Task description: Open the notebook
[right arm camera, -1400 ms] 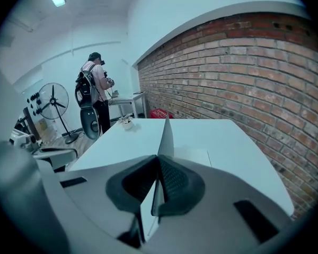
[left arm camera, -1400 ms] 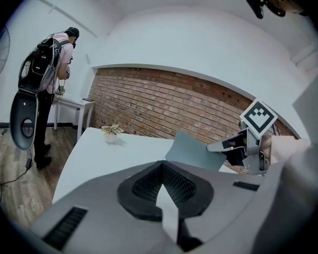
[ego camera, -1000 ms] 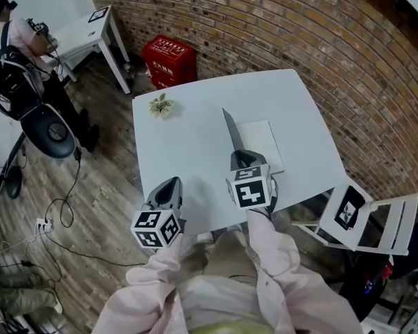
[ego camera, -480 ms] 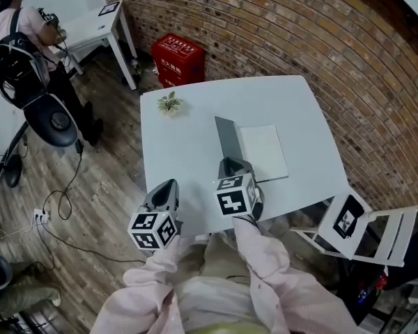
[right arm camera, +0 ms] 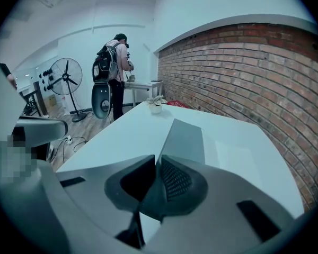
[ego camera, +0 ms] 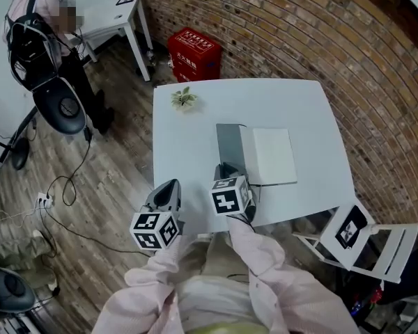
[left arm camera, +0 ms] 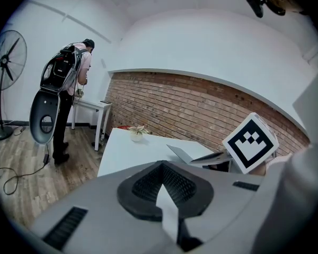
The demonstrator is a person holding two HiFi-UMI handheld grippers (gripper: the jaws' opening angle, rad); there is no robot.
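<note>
The notebook [ego camera: 265, 156] lies spread open on the white bench [ego camera: 188, 141], right of the middle, its grey cover [ego camera: 230, 147] out to the left and the white page [ego camera: 273, 155] to the right. The right gripper [ego camera: 227, 170] is angled down at the cover's near edge and its jaws are coming apart, a thin slit showing between them with the cover's edge just at the tips. The left gripper [ego camera: 166, 188] hangs over the bench's near-left corner, well apart from the notebook, jaws closed together on nothing. As for room, a broad bare strip runs from the cover out to the left edge. More bare bench lies beyond the notebook, where only a small potted plant [ego camera: 184, 98] stands near the far-left corner. The page stops well short of the right edge, while the notebook's near edge lies close to the front edge. A white chair [ego camera: 397, 228] stands near the right front corner, and a brick wall [ego camera: 299, 33] runs behind.
</note>
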